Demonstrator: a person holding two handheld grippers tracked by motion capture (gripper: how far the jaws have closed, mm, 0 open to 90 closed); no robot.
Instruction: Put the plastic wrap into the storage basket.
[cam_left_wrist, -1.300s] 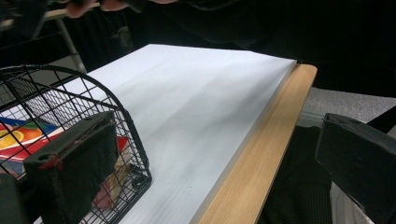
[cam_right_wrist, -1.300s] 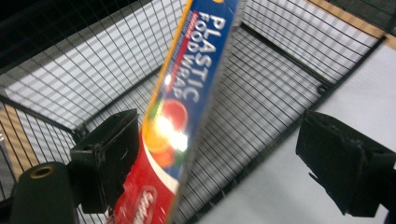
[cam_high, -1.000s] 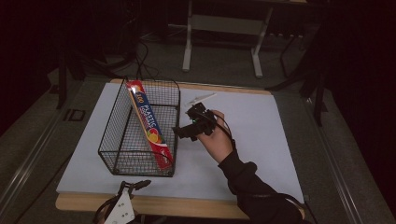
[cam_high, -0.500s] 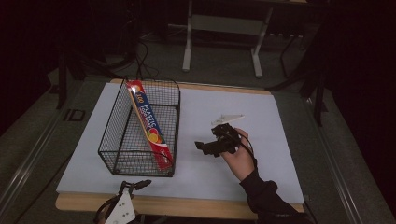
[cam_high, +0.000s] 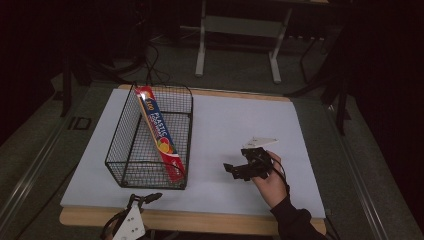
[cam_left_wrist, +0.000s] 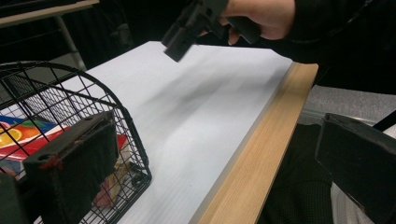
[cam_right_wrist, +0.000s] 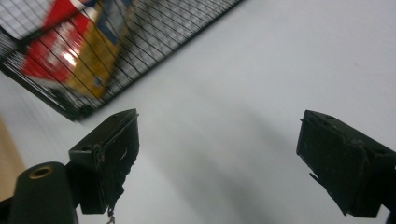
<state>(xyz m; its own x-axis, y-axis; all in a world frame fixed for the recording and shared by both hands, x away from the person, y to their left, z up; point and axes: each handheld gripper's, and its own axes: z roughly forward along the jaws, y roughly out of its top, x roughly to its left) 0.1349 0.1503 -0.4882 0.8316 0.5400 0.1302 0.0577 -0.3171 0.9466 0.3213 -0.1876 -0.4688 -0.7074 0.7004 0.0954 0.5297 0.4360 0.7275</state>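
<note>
Left gripper at bottom edge of high view, jaws spread wide, nothing between. Right gripper lower right of centre, above bare white table, jaws spread, empty. Farther, left of centre: wire basket with plastic wrap box leaning inside. Placing looks done; only hands to park.

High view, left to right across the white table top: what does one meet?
Wire basket → plastic-wrap box leaning inside it → bare white table top → right gripper, jaws open and holding nothing, in the person's hand.
</note>
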